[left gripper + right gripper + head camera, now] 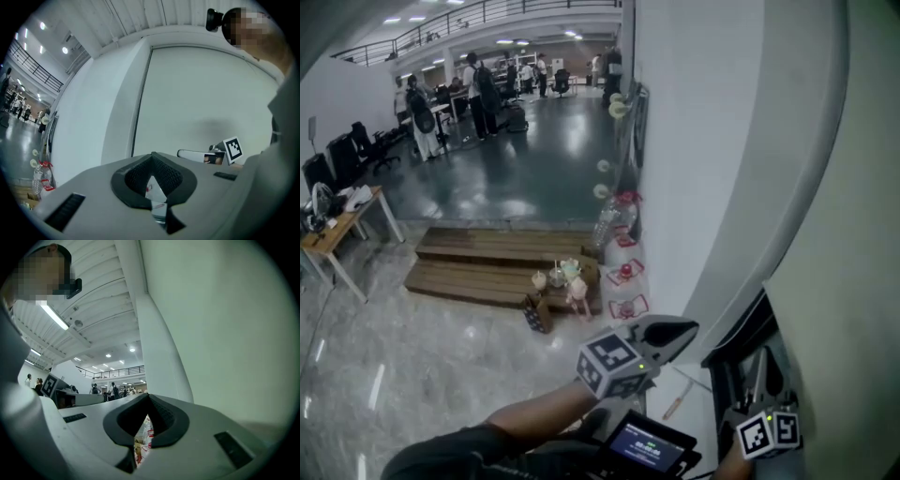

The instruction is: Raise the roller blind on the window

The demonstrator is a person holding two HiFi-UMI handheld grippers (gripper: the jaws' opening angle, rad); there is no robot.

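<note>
The roller blind (848, 225) is a pale greenish sheet filling the right of the head view, with a dark window frame (739, 339) at its lower edge. It also spans the left gripper view as the blind (211, 93) and the right gripper view as the blind (229, 319). My left gripper (675, 336) is shut and empty, pointing level toward the white pillar (703, 141). My right gripper (759, 367) is shut and empty, low by the frame. I see no cord or chain. Each gripper camera shows the other: right gripper (183, 153), left gripper (75, 399).
Wooden steps (487, 258) lie ahead with cups and bottles (567, 277) on them. Water bottles (609, 223) stand along the wall. A desk (337, 234) is at the left, and people (478, 84) stand far back. A small screen (647, 445) sits below my hands.
</note>
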